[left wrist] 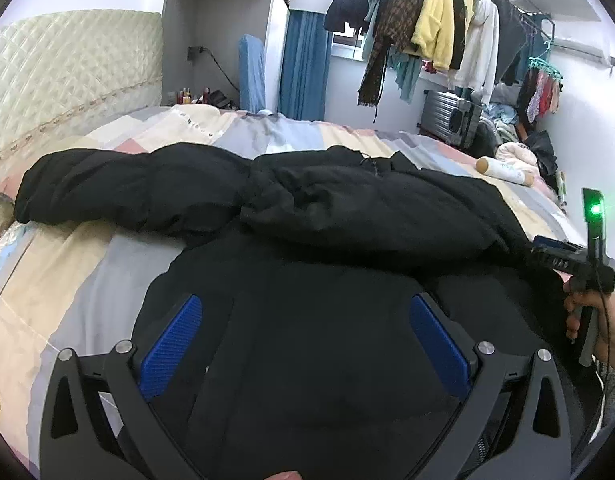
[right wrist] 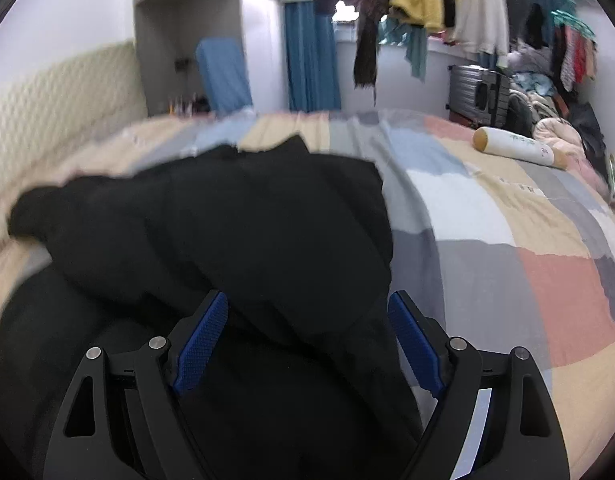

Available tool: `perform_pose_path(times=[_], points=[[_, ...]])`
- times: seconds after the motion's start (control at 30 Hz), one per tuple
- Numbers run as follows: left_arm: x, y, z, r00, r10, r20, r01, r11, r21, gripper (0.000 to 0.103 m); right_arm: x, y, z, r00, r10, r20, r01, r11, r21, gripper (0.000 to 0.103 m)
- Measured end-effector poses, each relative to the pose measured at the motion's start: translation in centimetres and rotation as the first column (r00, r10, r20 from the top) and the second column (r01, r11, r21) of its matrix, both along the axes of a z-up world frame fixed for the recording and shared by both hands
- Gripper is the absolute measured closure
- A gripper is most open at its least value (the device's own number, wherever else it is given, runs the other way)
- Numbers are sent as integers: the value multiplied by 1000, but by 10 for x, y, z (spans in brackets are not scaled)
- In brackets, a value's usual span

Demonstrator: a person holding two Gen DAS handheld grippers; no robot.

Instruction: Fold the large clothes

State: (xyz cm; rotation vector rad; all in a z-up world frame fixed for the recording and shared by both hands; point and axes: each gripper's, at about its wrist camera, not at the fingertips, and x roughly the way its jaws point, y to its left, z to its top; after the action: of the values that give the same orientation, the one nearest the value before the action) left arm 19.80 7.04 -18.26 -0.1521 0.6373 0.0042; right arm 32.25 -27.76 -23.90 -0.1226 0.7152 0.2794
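One sleeve of the black coat [left wrist: 307,208] lay folded across its body on the bed [left wrist: 67,264]; the rest was unfolded. Both my left hand-held gripper [left wrist: 303,344] and right hand-held gripper [right wrist: 307,344] gaped wide, probably holding nothing.

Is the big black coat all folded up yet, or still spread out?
Partly folded. One sleeve lies stretched across the coat, which covers much of the bed.
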Motion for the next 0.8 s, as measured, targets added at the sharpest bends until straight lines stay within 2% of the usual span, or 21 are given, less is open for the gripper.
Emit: perform_pose_path(times=[0.1,0.23,0.37,0.53,0.63,0.8], points=[[-2,-4,-1,1000,-2,-3,2,1000,10,0,-1,10,-9,1000,-9,3,9,996,-90,23],[-2,-8,-1,1000,2,4,-2,999,36,0,0,12,-9,997,-47,57,54,990,-129,24],[0,-6,-7,1000,10,-15,-9,999,31,0,3,16,-12,994,-29,107,44,989,-142,36],[2,-5,-10,999,14,-33,-13,1000,26,0,8,30,-17,993,-21,115,43,979,-197,41],[1,-8,-10,999,11,-31,-9,999,34,0,8,30,-14,990,-25,137,50,982,-181,49],[-2,-12,-9,1000,5,-23,-4,999,38,0,12,22,4,983,-48,177,60,996,-64,64]])
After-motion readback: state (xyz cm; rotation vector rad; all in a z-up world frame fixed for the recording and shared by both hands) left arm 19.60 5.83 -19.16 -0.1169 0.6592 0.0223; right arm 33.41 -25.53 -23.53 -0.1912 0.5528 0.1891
